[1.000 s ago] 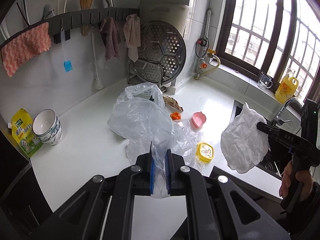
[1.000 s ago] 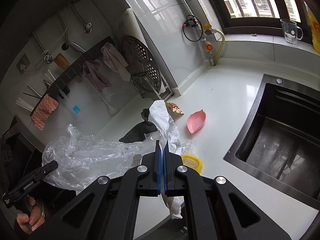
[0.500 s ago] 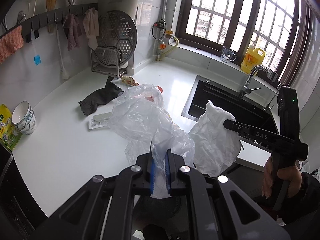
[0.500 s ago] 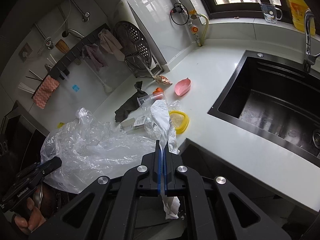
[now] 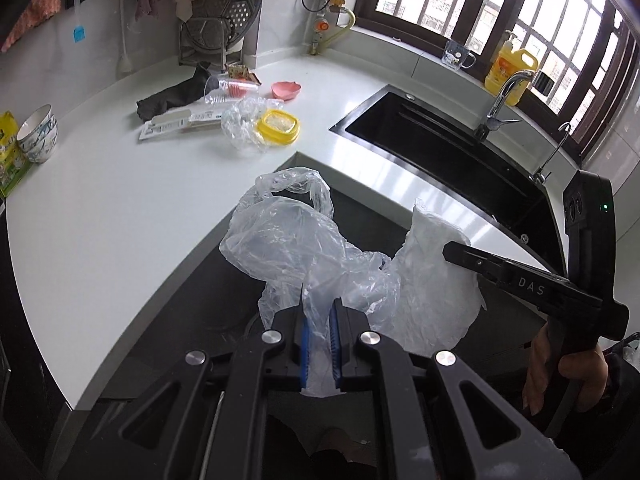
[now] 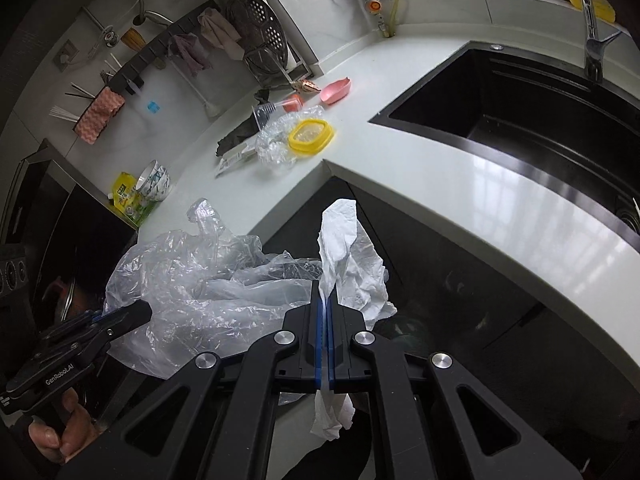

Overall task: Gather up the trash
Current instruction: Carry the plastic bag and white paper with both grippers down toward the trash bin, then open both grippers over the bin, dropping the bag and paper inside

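Observation:
My left gripper (image 5: 319,308) is shut on a clear plastic bag (image 5: 292,240) and holds it in the air in front of the counter's inner corner. My right gripper (image 6: 324,300) is shut on a crumpled white plastic bag (image 6: 352,264), beside the clear bag (image 6: 192,280). The white bag (image 5: 432,288) hangs to the right in the left wrist view, with the right gripper (image 5: 452,250) on it. More trash lies on the white counter (image 5: 120,200): a crumpled clear wrapper (image 5: 240,124), a yellow-rimmed lid (image 5: 279,126), a clear cup (image 5: 228,90), a pink dish (image 5: 285,90) and a flat package (image 5: 180,122).
A black sink (image 5: 440,152) with a tap (image 5: 500,100) is set in the counter at the right. A bowl (image 5: 38,134) and a yellow packet (image 5: 8,148) stand at the left edge. A dark cloth (image 5: 168,98) and a steamer rack (image 5: 220,16) sit at the back.
Both grippers have drawn back from the counter with their bags, which now hang below and in front of the counter's edge. The trash left on the counter is uncovered.

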`<state>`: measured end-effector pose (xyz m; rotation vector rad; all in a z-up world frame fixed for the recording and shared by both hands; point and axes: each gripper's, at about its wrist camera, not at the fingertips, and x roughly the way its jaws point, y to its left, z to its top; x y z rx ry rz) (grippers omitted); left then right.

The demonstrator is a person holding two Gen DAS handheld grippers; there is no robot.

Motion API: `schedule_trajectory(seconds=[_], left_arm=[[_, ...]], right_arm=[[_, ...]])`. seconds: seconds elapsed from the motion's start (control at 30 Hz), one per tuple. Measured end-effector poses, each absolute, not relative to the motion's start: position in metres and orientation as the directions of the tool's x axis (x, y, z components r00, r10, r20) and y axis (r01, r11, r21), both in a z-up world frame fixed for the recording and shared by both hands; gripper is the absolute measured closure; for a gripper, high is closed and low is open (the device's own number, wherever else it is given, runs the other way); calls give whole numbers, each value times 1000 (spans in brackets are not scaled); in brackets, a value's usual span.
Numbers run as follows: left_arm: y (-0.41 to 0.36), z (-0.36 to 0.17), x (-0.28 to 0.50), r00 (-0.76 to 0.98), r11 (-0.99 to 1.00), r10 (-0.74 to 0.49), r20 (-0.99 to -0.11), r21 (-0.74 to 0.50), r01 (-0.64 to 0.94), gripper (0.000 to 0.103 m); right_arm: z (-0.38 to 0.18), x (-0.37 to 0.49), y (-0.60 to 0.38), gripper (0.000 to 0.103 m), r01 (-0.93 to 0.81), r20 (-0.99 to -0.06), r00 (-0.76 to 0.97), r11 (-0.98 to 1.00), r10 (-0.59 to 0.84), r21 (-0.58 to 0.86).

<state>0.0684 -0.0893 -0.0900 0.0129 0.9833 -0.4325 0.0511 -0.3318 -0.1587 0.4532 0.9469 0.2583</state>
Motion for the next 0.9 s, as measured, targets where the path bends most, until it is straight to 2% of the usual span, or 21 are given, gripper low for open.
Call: schedule_trajectory(seconds=[0.17,0.33,0.43,0.7,0.9], left_arm=[[-89,-131,65,460,933,-292,-839,-143,331,94],[-89,-196,73,407,938,-252,-878,-117,328,94],[-91,-242,80,383,931,-239,-892,-99,352,94],[-95,-381,110,299,896,-307,-903,-168,412,94],[-100,-483,128,250,885,-308,-918,-180,429,94]], right_arm=[[-210,46,-330,101,7,-745,520,870,417,492],[-276,50,-320,101,29,-766,502,877,402,480],[-324,56,-311,101,60,-781,485,876,393,478],[-467,84,-296,101,134,-829,420,879,368,458],[-565,108,-298,101,207,-853,381,866,357,455]])
